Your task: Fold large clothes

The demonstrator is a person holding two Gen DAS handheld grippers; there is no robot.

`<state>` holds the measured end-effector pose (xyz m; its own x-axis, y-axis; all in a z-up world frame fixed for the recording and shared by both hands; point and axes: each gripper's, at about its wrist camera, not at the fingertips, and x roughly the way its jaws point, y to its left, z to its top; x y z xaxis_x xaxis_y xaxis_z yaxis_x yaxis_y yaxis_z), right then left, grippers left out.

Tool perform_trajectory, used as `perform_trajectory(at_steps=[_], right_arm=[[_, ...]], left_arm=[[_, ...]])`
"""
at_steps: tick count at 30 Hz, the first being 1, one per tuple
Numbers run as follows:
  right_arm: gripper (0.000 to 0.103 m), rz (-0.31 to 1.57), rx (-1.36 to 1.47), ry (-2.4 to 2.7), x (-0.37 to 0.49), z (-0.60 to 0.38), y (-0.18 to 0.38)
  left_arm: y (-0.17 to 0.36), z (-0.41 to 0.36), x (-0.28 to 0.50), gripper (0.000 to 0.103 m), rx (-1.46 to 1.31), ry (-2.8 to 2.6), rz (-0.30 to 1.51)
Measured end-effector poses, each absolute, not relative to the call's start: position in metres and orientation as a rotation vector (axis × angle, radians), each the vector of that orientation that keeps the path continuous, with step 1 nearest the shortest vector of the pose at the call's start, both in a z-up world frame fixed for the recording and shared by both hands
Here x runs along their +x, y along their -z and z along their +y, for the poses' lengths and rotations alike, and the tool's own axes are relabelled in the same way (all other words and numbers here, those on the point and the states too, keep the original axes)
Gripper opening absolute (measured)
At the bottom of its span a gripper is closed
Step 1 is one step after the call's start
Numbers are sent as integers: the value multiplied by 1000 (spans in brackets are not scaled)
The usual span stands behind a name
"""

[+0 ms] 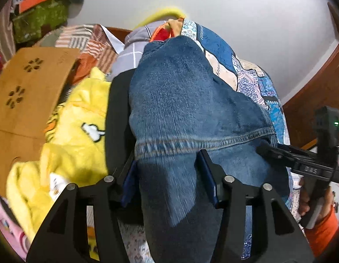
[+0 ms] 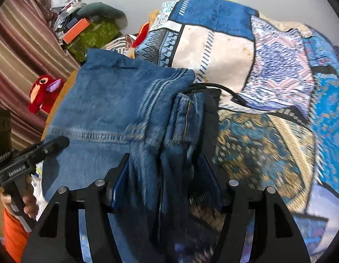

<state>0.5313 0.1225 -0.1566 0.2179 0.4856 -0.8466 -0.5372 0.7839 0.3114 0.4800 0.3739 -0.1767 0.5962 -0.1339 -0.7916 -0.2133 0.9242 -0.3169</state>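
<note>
- Off to the left of the left gripper (image 1: 167,175) sits a wooden board (image 1: 27,100) with flower-shaped cutouts, and right next to it a fluffy yellow garment (image 1: 77,131) with a cartoon print, bunched up.
- Left gripper is clamped on the jeans (image 1: 180,100), denim pinched between both pads, hem seam running across just ahead of the fingertips. The rest of the denim drapes forward and away from it over the pile.
- Ahead of that gripper and to its right there's a blue patchwork bedspread (image 1: 250,81) under the jeans.
- Right gripper (image 2: 165,175) is also closed on the jeans (image 2: 108,92), squeezing a thick bunched fold with a seam in it. Pretty blurry around the pads.
- From the right wrist view, a red plush bird (image 2: 43,93) sits far left by a striped curtain (image 2: 18,50), and the other gripper pokes in from the left edge beside the denim.
- To the right of the right gripper the bedspread (image 2: 268,114) fills everything, with a black cable (image 2: 233,94) lying on it just past the jeans.
</note>
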Motion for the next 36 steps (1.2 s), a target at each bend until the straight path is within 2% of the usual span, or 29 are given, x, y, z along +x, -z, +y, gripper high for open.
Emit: perform_trajectory(at_steps=[7,12,22,26,32,34,36], right_arm=[[58,1066,-102,-691,482,101,117],[58,878,-129,-707,425,73,54],[58,491,-29,-742,304,5,-68],[58,343,-9,-748,243,-17,-93],[58,201,12,-712,174,-35,-95],[58,177,6,-684,160,-37,-91],[61,169,-13,-654,152,-35,-86]], left_arm=[[138,349,429,52,-316,-141,914],[82,313,375,52,-298,-125,823],[-55,206,231,52,-69,-135,465],[-81,167,164,52,-56,-143,307],[-86,126,91,53,-45,-161,160],[-84,114,73,57,-23,-184,125],[-82,109,61,70,-30,-202,103]])
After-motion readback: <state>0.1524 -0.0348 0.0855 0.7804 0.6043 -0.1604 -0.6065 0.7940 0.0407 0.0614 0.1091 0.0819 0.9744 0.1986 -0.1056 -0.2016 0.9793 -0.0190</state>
